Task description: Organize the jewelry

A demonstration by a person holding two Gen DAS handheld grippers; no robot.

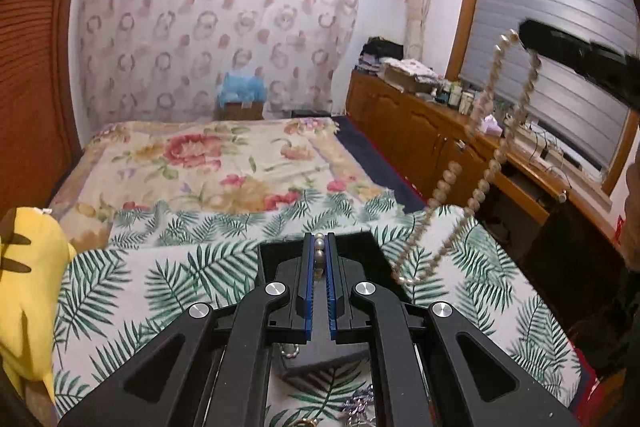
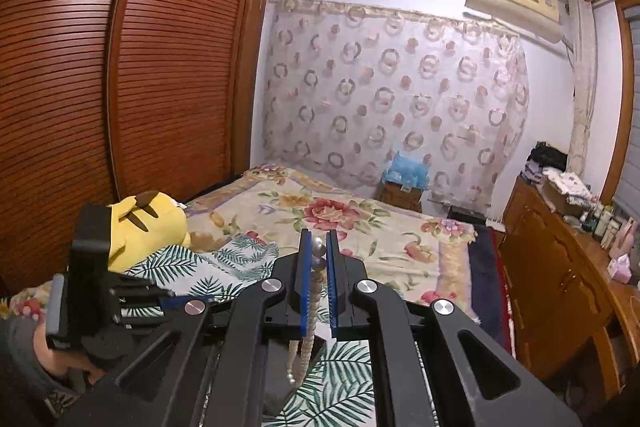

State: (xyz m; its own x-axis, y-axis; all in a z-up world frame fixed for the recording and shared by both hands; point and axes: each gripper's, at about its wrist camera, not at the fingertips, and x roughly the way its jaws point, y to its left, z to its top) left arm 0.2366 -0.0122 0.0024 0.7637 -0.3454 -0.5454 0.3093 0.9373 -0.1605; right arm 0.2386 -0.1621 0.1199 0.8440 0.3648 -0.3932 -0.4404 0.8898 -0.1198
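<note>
Hanging lengthwise between both grippers, the pearl necklace is pinched in each one's jaws (loop drooping).

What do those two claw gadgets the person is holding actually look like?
Each gripper is matte black plastic: the left gripper and the right gripper both have two straight fingers lined with ridged blue pads, driven by angled black link arms pinned with round silver bolts. From the right wrist view, the left one shows a blocky black body with a grey edge, and a grey sleeve behind it.
</note>
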